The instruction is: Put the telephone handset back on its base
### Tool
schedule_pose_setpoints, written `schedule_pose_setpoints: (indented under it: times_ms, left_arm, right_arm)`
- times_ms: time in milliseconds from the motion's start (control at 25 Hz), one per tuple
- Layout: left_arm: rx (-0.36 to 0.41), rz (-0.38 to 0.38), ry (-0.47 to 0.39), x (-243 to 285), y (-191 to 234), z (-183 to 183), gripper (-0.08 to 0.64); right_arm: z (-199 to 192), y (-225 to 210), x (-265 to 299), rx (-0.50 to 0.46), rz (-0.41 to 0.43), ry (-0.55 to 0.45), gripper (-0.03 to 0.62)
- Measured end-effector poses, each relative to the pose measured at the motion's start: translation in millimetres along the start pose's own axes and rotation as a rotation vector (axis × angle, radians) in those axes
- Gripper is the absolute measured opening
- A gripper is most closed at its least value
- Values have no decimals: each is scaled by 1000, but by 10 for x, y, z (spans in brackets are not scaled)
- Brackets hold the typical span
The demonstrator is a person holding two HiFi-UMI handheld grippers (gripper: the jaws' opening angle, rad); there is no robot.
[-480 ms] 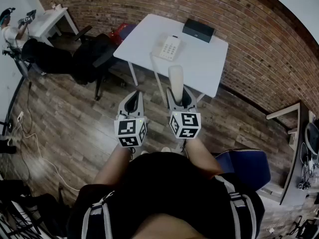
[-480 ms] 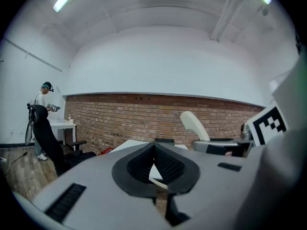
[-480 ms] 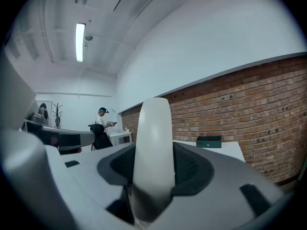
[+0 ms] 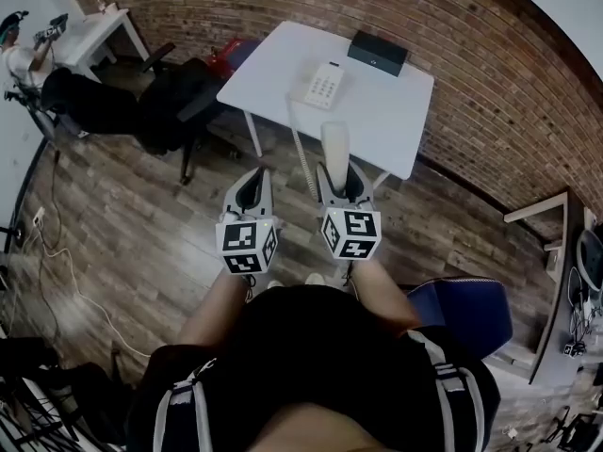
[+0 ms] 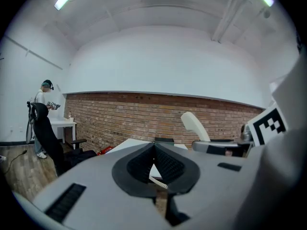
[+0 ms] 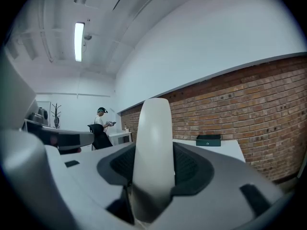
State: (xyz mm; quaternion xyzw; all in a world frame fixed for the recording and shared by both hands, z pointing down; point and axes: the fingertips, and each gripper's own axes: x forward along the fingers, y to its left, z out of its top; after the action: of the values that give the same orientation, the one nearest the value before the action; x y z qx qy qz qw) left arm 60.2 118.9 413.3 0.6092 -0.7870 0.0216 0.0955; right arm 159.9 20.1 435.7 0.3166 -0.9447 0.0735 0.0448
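Note:
My right gripper point(image 4: 339, 174) is shut on the white telephone handset point(image 4: 334, 146), which stands upright between the jaws point(image 6: 152, 152) and pokes out toward the table. Its coiled cord point(image 4: 300, 153) runs up to the white phone base point(image 4: 321, 86) with a keypad, which sits on the white table point(image 4: 396, 121) ahead. My left gripper point(image 4: 252, 185) is level with the right one, to its left above the wooden floor, shut with nothing between its jaws point(image 5: 154, 150). In the left gripper view the handset point(image 5: 195, 126) shows to the right.
A dark box point(image 4: 377, 53) lies at the table's far edge by the brick wall point(image 4: 471, 73). A black office chair point(image 4: 174, 106) stands left of the table. Another person point(image 4: 19, 55) is at a white desk point(image 4: 89, 36) far left. A blue chair point(image 4: 462, 314) is beside me on the right.
Both grippers, with the handset, have shifted very slightly; the table sits a touch further right in view. Nothing was let go or taken hold of.

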Motion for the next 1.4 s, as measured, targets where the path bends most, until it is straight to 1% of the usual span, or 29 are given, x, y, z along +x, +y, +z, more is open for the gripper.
schedule_pose_setpoints:
  times_ms: [280,440,640,920,1160,1280,1400]
  left_arm:
    - [-5,-3,-1,-39,172,-25,2]
    - [8,-15,-5,-39,262,-26,2]
    - [8,-41,-21,-68,429,15,2]
    - [13,-71,3,-197,640,-78,2]
    - [-24,-57,23,-197,779,-236,2]
    - [-27,-47,22,-113,811,-269,2]
    - [-7,-41,19,-12,849,-242,2]
  right_arm:
    - [-16,131,67,-16,-6,3,198]
    - [-22,201,133,-24,-12,9,198]
    - [15,306,213,-24,-36,0,199]
    - [-31,482,159,1,-80,-10,198]
    - [-135,527,139,-6,-82,2,199]
    - [-153,494,201,-7,-75,-3,198]
    - [-140,467,322,0,-67,-14,198]
